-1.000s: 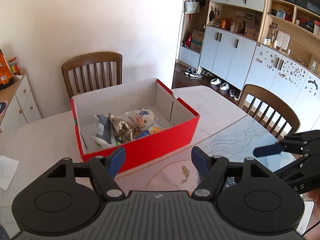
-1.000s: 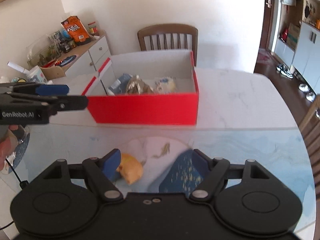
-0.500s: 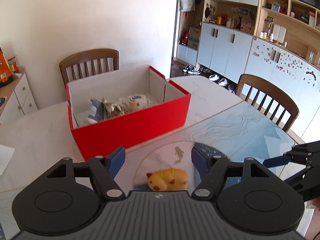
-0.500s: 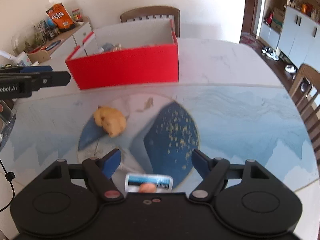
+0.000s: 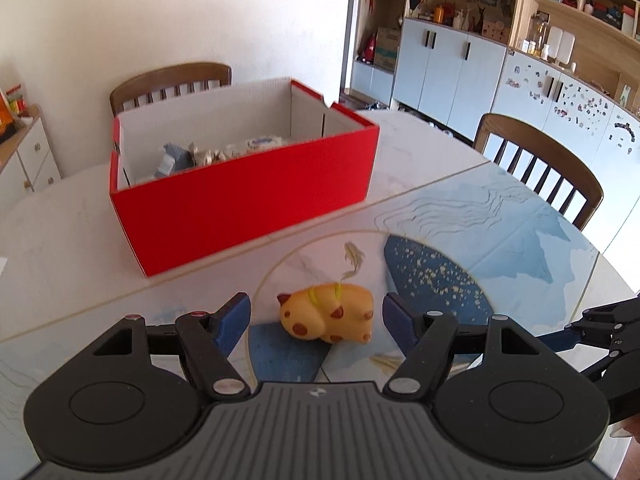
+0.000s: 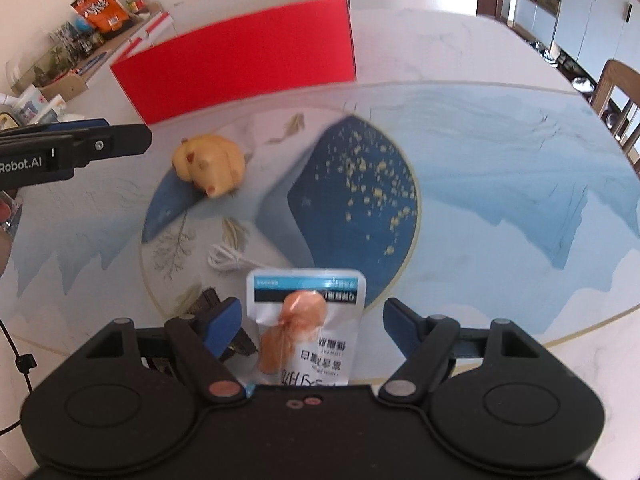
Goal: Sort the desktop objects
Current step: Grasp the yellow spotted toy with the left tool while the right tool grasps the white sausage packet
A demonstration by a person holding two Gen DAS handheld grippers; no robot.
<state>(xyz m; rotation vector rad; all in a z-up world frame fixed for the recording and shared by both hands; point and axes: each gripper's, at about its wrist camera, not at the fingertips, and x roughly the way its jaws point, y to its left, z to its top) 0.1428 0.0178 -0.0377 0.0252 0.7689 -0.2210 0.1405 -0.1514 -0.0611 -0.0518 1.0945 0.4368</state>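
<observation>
one yellow brown-spotted squishy toy (image 5: 326,312)

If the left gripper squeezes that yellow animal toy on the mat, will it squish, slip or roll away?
The yellow animal toy looks rounded and smooth, so it will probably give a little and could slip out of a shallow pinch. It lies on its side on the printed mat, so a nudge may rock it. The left gripper stands open around it, not touching.

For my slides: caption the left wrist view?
Open left gripper framing a yellow toy before the red box.
</observation>
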